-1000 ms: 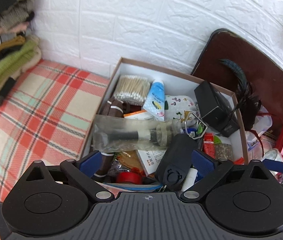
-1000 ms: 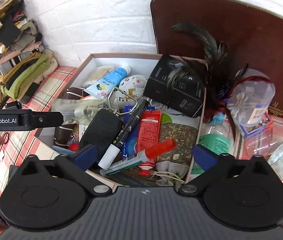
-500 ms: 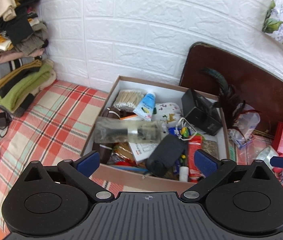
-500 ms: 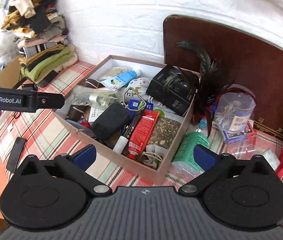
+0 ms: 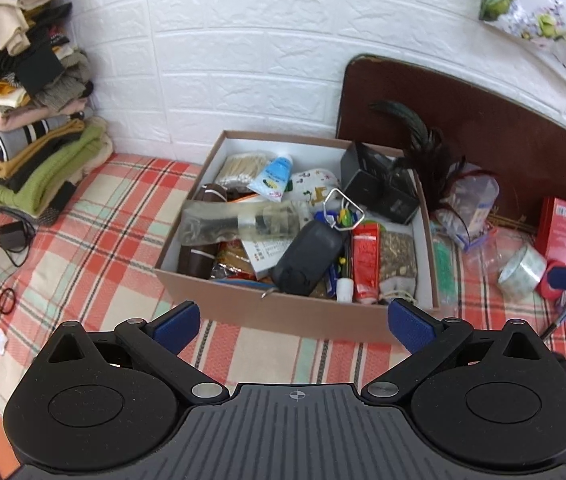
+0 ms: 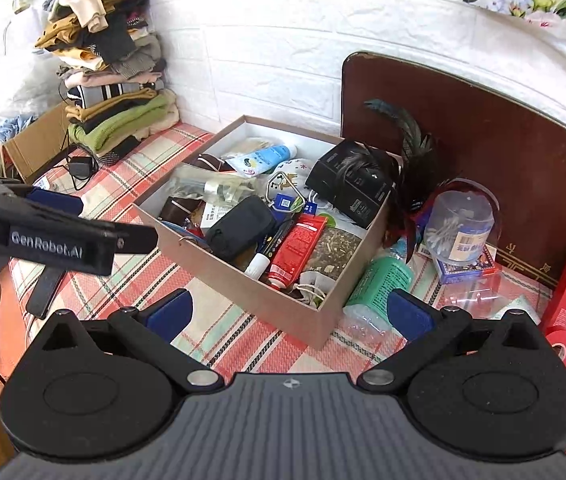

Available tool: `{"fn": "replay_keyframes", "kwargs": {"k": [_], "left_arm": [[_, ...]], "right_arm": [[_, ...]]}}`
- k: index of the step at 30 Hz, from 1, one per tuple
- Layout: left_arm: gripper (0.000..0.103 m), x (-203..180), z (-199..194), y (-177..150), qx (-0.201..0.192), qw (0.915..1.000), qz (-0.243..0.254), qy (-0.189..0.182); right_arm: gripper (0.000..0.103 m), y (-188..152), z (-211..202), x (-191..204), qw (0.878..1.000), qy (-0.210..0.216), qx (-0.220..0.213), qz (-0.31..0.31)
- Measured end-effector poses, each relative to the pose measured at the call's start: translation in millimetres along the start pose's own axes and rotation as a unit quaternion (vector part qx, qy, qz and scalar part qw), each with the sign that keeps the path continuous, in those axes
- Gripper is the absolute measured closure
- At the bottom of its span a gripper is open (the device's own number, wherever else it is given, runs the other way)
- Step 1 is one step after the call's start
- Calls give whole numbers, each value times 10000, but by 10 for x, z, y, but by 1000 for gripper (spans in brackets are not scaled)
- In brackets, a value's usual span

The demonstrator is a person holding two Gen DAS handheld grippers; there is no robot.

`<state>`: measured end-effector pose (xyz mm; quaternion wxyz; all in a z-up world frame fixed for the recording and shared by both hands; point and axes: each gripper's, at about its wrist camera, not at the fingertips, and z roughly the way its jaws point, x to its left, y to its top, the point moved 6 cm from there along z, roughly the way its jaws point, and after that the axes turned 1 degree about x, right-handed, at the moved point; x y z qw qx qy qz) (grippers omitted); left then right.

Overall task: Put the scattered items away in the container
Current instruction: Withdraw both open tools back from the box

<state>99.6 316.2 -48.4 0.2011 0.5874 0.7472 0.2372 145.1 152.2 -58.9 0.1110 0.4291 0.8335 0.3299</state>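
A brown cardboard box point(image 5: 303, 312) point(image 6: 243, 280) sits on the plaid cloth, full of small items: a black pouch point(image 5: 307, 256) point(image 6: 239, 228), a red tube point(image 5: 365, 256) point(image 6: 297, 248), a black box point(image 5: 379, 188) and a blue-white tube point(image 5: 275, 176). My left gripper point(image 5: 293, 324) is open and empty, held back in front of the box. My right gripper point(image 6: 289, 314) is open and empty, in front of the box's near corner. The left gripper also shows at the left of the right wrist view point(image 6: 63, 236).
To the right of the box lie a green bottle point(image 6: 383, 280), a clear cotton-swab jar point(image 6: 459, 228), a tape roll point(image 5: 523, 270), a red carton point(image 5: 559, 236) and dark feathers point(image 5: 423, 140). Folded clothes point(image 5: 23, 120) are stacked at the left. A brown board point(image 5: 483, 120) leans on the wall.
Both grippers have pulled back and up from over the box; the box now looks smaller and farther. Both stay open and empty.
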Motion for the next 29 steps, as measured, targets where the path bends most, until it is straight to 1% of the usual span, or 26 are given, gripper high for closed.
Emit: {"fn": "replay_keyframes", "kwargs": {"k": [4,11,20,29], "left_arm": [[0,-31,-47,-70,72,10000,-9,1],[0,-62,-117,-150,67,10000,62,-30],[0,-49,-190,-177,-49,9999,137,-65],[0,3,-209,-195,-30,9999,109,-102]], "right_arm": [[0,-30,-60,45,10000,3,-28,-40],[0,-104,-114,110,10000,-1,-14,-80],[0,-142,-133,196,9999,8,-8,-99],[0,-143,-110,245,9999,-8,32,-125]]}}
